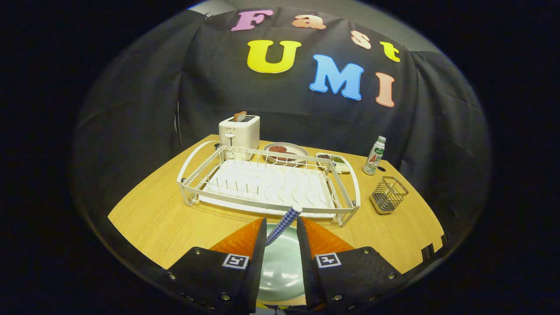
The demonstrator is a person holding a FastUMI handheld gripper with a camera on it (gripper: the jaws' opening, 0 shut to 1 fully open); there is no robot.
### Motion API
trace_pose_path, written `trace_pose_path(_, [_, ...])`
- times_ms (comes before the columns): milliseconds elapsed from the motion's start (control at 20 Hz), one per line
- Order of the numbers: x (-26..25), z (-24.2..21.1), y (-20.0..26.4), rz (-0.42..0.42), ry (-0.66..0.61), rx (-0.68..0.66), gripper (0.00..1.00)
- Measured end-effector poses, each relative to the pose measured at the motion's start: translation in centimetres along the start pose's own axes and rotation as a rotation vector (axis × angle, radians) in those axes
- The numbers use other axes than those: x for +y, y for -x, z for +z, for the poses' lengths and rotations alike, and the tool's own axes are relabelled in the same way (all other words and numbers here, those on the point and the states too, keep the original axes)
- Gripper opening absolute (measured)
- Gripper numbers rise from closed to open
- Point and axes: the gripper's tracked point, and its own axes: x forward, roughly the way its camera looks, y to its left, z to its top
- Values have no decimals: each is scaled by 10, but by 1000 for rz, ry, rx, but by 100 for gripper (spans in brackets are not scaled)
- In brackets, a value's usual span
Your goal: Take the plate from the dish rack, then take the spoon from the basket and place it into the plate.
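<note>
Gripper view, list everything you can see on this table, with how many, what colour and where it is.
Table: one, light wood, under everything.
Dish rack: one, white, mid-table, beyond the fingers.
Toaster: one, white, behind the rack, toast poking out.
Far plate: one, grey, with reddish food, beside the toaster.
Small dish: one, white, holding dark items.
Bottle: one, white and green, upright.
Basket: one, wire, beside the rack.
Plate: one, pale green, below the fingers.
Spoon: one, blue-checked handle, between the fingers.
Gripper: orange fingers; grip unclear.
</note>
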Motion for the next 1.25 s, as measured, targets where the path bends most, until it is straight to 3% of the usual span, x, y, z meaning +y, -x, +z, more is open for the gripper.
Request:
trace_pose_path(500, [2,13,-2,41,45,-21,43])
trace_pose_path(650, [-7,49,2,47,63,-79,43])
trace_pose_path(950, [-51,164,31,6,0,-264,43])
trace_pose_path(1250, [-128,243,49,-90,-82,-396,42])
